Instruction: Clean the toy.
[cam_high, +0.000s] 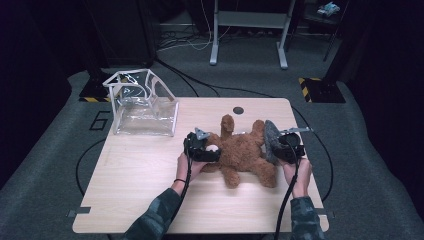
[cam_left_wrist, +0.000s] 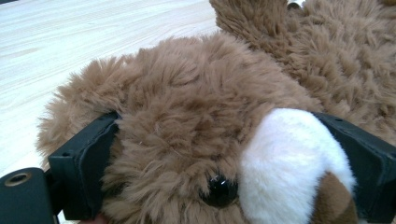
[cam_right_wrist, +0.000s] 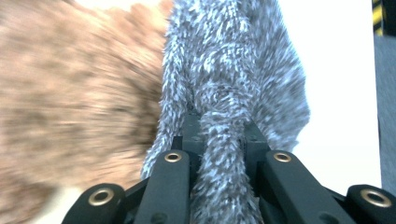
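**A:** On a wooden table (cam_high: 150, 165), a person works two handheld grippers around a brown plush dog (cam_high: 245, 152). What has each got?

**B:** The left gripper (cam_high: 207, 150) has its jaws spread wide around the dog's head, pads pressed into the fur on both sides, by the eye and the white muzzle (cam_left_wrist: 289, 158). The right gripper (cam_high: 280, 147) is nearly closed, pinching a grey fuzzy cloth (cam_high: 271, 140) that stands up just beside the dog, on its side away from the head.

**A:** And the clear bag (cam_high: 145, 107)?

**B:** Standing open, well apart from the dog, at the far left corner of the table. Nothing can be seen in it.

**A:** So how far along?

**B:** Early, by my reading. Both items are gripped, but the dog lies flat on the table. If the bag is the destination, lifting and packing remain.
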